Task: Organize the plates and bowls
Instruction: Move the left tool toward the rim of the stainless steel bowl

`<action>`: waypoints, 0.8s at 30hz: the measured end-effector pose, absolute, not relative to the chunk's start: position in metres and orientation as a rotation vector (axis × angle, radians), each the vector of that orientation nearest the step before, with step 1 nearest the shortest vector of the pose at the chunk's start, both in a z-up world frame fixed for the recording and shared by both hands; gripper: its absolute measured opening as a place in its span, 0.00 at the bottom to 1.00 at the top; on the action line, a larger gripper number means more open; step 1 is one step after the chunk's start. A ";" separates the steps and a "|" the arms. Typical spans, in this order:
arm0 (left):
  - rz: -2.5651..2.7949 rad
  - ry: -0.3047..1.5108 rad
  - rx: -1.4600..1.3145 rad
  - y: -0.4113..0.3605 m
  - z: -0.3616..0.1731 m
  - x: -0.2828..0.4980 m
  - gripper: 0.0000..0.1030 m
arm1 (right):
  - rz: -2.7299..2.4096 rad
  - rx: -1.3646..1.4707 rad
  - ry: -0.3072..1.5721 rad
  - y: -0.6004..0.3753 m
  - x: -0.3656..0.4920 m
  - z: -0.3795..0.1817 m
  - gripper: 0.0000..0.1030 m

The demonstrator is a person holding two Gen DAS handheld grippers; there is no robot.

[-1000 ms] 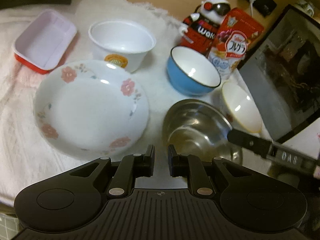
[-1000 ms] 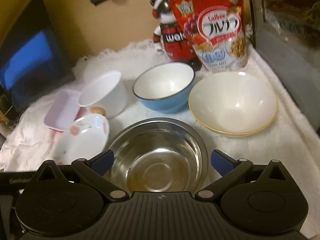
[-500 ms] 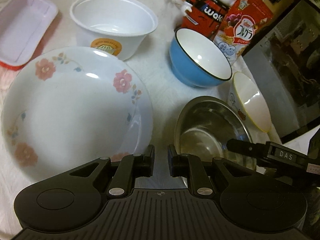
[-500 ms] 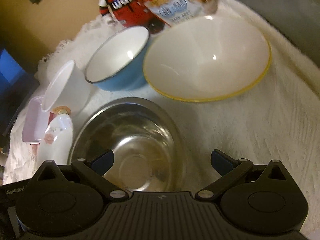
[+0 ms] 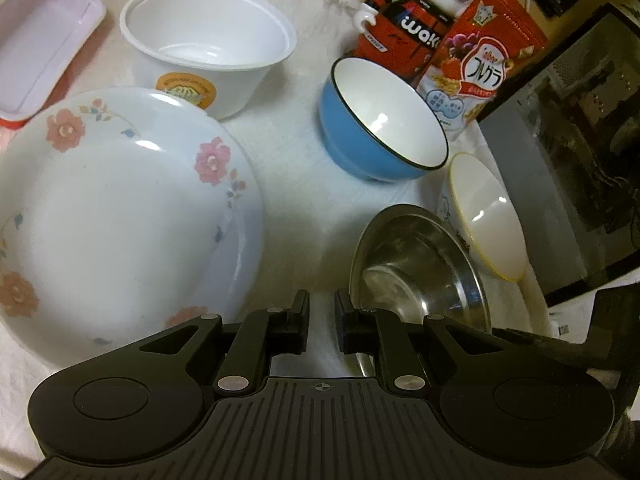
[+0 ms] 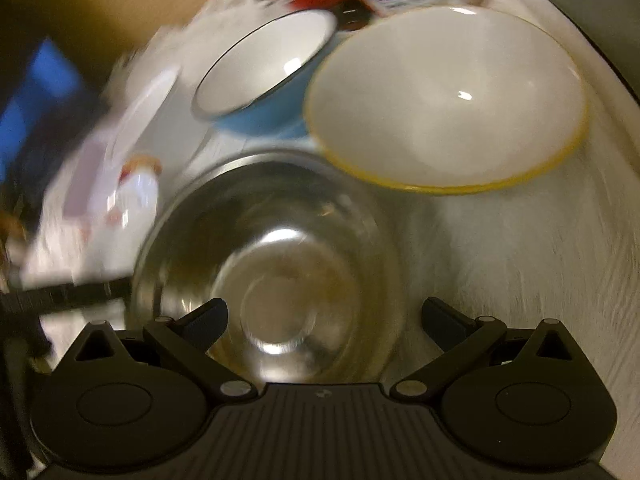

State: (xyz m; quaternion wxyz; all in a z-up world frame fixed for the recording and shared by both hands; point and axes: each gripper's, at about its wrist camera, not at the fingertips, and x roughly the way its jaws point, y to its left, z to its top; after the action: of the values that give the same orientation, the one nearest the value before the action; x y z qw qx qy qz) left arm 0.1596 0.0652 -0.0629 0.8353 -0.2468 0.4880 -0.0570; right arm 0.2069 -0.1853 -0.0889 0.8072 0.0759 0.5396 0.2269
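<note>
From the left wrist we see our left tool [image 5: 322, 322] pressed together and empty above the white cloth [image 5: 304, 184], between the floral plate [image 5: 120, 216] and the steel bowl [image 5: 416, 272]; a blue bowl [image 5: 380, 136] sits beyond. From the right wrist, blurred, our right tool [image 6: 324, 320] is spread wide over the steel bowl [image 6: 272, 264], with the yellow-rimmed bowl [image 6: 448, 96] just behind.

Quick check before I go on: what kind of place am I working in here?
Probably a home table, not a proper kitchen counter: mixed dishes such as a flowered plate and a blue bowl sit on a white cloth, with a cereal bag and a toy figure behind.
</note>
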 end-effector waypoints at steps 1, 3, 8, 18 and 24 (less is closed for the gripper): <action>-0.112 1.034 -0.513 0.064 -0.063 0.161 0.14 | 0.486 0.170 1.152 -0.187 0.207 -0.088 1.00; -0.084 1.038 -0.505 0.062 -0.063 0.164 0.14 | 0.483 0.222 1.133 -0.193 0.207 -0.085 0.98; -0.020 1.057 -0.462 0.056 -0.067 0.170 0.14 | 0.486 0.157 0.990 -0.194 0.202 -0.066 0.80; -0.091 0.972 -0.525 0.066 -0.044 0.149 0.12 | 0.462 0.114 1.020 -0.195 0.209 -0.078 0.56; -0.165 0.943 -0.492 0.059 -0.031 0.150 0.16 | 0.489 0.108 1.027 -0.196 0.205 -0.078 0.56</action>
State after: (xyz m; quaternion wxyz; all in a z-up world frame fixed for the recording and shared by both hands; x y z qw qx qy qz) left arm 0.1501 0.0594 -0.0307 0.8586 -0.2345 0.4490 -0.0786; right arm 0.2054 -0.1957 -0.0784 0.8411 0.0513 0.4861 0.2314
